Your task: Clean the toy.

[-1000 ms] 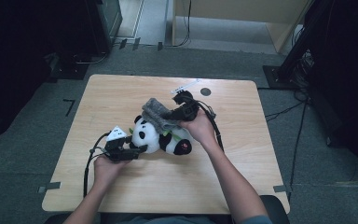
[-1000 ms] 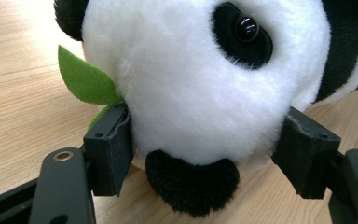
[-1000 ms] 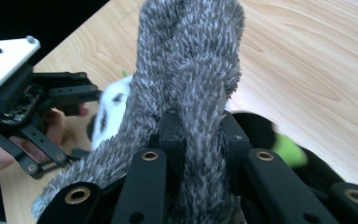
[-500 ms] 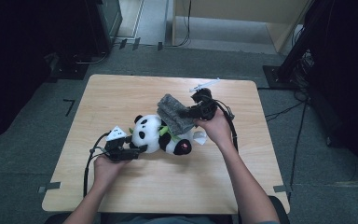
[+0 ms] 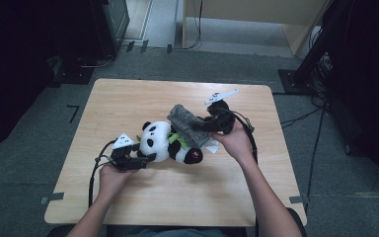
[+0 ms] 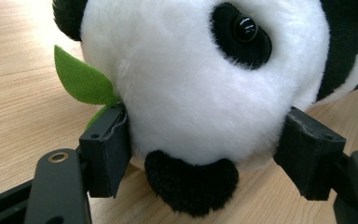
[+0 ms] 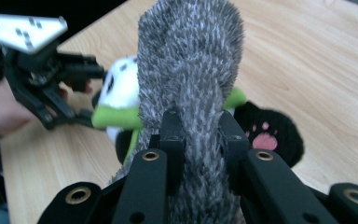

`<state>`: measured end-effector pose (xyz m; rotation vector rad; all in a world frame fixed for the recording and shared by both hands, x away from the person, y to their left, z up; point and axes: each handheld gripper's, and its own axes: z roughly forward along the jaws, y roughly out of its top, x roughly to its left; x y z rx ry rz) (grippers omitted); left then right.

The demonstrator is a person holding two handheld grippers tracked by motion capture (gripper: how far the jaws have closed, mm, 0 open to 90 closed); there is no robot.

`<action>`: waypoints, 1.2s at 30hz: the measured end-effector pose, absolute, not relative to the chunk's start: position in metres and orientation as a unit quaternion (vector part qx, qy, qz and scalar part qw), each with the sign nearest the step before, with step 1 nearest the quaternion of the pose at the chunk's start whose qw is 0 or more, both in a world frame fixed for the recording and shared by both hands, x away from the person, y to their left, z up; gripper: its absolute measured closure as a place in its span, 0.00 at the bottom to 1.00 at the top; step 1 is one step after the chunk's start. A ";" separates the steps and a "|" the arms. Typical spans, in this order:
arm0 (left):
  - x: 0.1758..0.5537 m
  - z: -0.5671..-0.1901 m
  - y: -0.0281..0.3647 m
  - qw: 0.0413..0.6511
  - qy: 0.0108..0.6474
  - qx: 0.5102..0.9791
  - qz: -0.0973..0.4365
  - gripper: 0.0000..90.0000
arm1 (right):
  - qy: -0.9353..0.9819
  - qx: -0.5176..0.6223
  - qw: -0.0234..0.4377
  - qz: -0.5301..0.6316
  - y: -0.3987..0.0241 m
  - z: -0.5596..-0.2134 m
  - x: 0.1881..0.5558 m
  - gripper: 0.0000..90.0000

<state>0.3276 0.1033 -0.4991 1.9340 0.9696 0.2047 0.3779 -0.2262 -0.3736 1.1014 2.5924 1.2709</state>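
Near the middle of the table (image 5: 128, 98) lies the panda plush (image 5: 165, 143), its head squeezed between the left gripper (image 6: 205, 149) pads. Just beside the panda's body, the right gripper (image 7: 200, 135) is clamped tight on a grey fuzzy cloth (image 7: 191, 60). Both look light and soft; pinch a bunched fold so the fabric cannot slip.

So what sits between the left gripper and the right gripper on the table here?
In the high view, the panda plush lies between them: the left gripper grips its head, and the right gripper pinches the grey fuzzy cloth draped over its body.
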 end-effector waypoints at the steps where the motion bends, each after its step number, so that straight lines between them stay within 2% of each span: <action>1: 0.328 -0.499 0.103 0.465 0.396 0.788 0.083 0.28 | 0.840 0.353 0.026 0.411 -0.227 -0.377 0.377 0.86; 11: 0.328 -0.497 0.102 0.457 0.406 0.788 0.077 0.28 | 0.831 0.371 0.005 0.415 -0.249 -0.405 0.373 0.85; 27: 0.330 -0.498 0.104 0.464 0.395 0.789 0.080 0.26 | 0.825 0.405 0.003 0.394 -0.284 -0.443 0.374 0.85; 36: 0.334 -0.498 0.104 0.466 0.392 0.790 0.079 0.25 | 0.825 0.418 0.007 0.380 -0.293 -0.448 0.372 0.84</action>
